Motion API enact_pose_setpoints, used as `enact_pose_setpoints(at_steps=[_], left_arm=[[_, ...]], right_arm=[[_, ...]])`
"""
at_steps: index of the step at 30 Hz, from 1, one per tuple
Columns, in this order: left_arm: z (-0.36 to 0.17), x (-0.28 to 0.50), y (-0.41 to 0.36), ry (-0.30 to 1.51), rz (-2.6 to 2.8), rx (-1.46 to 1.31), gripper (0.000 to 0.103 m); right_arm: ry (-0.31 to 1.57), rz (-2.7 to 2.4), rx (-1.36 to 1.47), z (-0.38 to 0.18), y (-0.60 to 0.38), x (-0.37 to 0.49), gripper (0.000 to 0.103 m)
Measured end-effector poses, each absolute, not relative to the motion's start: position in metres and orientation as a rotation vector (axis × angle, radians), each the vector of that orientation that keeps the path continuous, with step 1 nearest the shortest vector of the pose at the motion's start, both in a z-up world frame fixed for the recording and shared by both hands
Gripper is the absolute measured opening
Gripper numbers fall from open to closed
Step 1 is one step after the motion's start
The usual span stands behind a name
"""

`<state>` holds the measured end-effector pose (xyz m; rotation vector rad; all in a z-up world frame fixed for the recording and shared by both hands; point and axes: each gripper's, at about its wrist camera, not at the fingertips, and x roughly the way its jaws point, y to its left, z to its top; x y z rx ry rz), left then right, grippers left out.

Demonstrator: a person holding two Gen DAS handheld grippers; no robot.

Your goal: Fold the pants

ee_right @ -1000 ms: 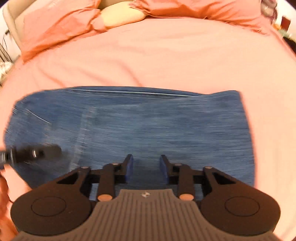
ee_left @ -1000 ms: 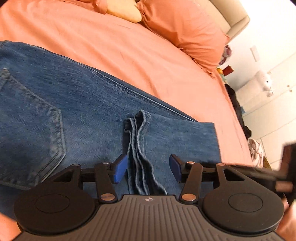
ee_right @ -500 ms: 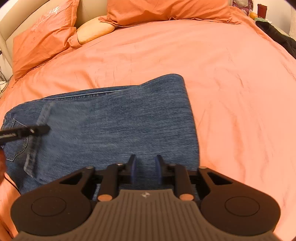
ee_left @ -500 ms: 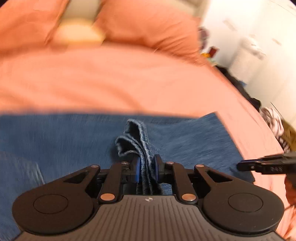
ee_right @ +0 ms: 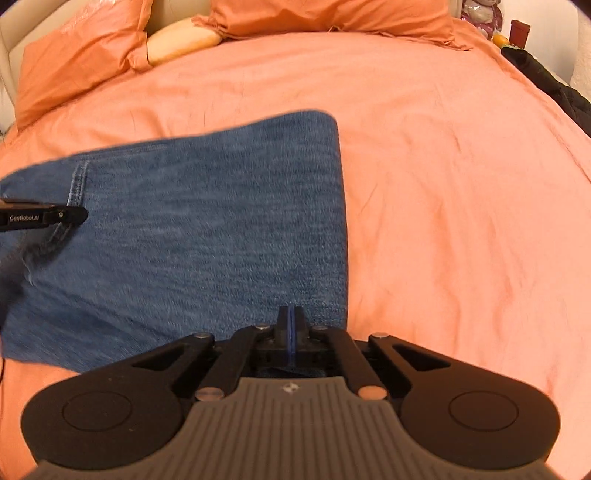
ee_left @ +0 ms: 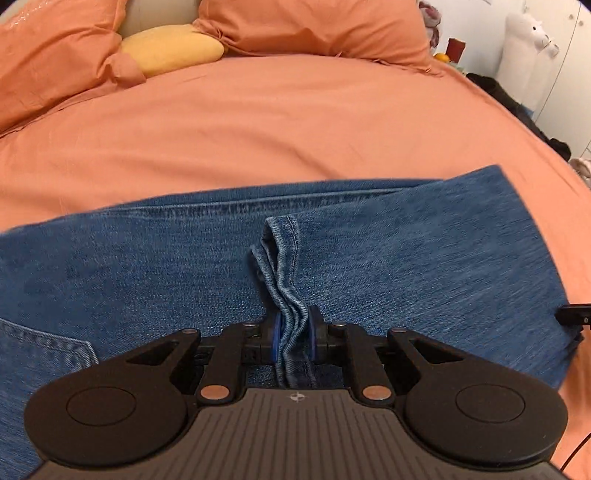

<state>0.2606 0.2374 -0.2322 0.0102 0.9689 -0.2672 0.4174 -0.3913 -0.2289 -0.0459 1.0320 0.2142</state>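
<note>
Blue jeans point(ee_left: 406, 266) lie folded over on the orange bed sheet point(ee_left: 258, 122). My left gripper point(ee_left: 293, 332) is shut on a bunched stack of hem layers point(ee_left: 280, 258) that stands up out of the denim between its blue pads. In the right wrist view the jeans point(ee_right: 207, 236) fill the left half, with their folded edge running down the middle. My right gripper point(ee_right: 291, 317) is shut at the near edge beside that fold; no cloth shows between its pads. The left gripper's finger point(ee_right: 74, 215) reaches in from the left.
Orange pillows point(ee_left: 314, 29) and a yellow cushion point(ee_left: 170, 51) lie at the head of the bed. Off the right side are a white plush toy point(ee_left: 528, 33) and dark clothes point(ee_left: 517, 103). Bare sheet point(ee_right: 461, 203) spreads right of the jeans.
The left jaws closed on the hem bundle and the gripper rolled level. The right gripper slid right along the near edge to the folded corner and its jaws closed.
</note>
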Motion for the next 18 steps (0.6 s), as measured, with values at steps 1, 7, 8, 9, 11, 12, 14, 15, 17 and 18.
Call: enact_pose_setpoints(at_steps=[1,7,8,9,11,12,14,15,17,18], left_arm=[[-0.233,0.259,0.237,0.967,-0.264,0.016,0.016],[-0.222,0.259,0.234,1.01,-0.24,0.03,0.027],[-0.217,0.259,0.235,1.031,-0.23,0.021,0.028],[-0.211,0.256,0.236,1.033,-0.223,0.022,0.028],[-0.198,0.245,0.235,1.011,-0.233,0.04,0.028],[-0.193,0.236,0.236,1.001,-0.248,0.043,0.028],[-0.186,0.22,0.238,0.991,-0.275,0.04,0.028],[-0.185,0.212,0.238,0.992,-0.286,0.038,0.028],[-0.189,0.201,0.237,1.01,-0.298,0.042,0.028],[-0.193,0.198,0.236,1.026,-0.292,0.053,0.028]], right_arm=[[1.042,0.208,-0.036,-0.233,-0.391,0.419,0.0],[1.056,0.215,-0.081,-0.236,-0.386,0.423,0.0],[1.063,0.216,-0.099,-0.233,-0.384,0.425,0.0],[1.06,0.218,-0.121,-0.229,-0.38,0.426,0.0],[1.023,0.242,-0.155,-0.218,-0.374,0.421,0.0],[1.012,0.259,-0.162,-0.215,-0.369,0.415,0.0],[0.995,0.288,-0.18,-0.212,-0.36,0.406,0.0],[0.982,0.299,-0.196,-0.213,-0.355,0.402,0.0],[0.975,0.311,-0.21,-0.219,-0.348,0.397,0.0],[0.978,0.314,-0.203,-0.222,-0.347,0.395,0.0]])
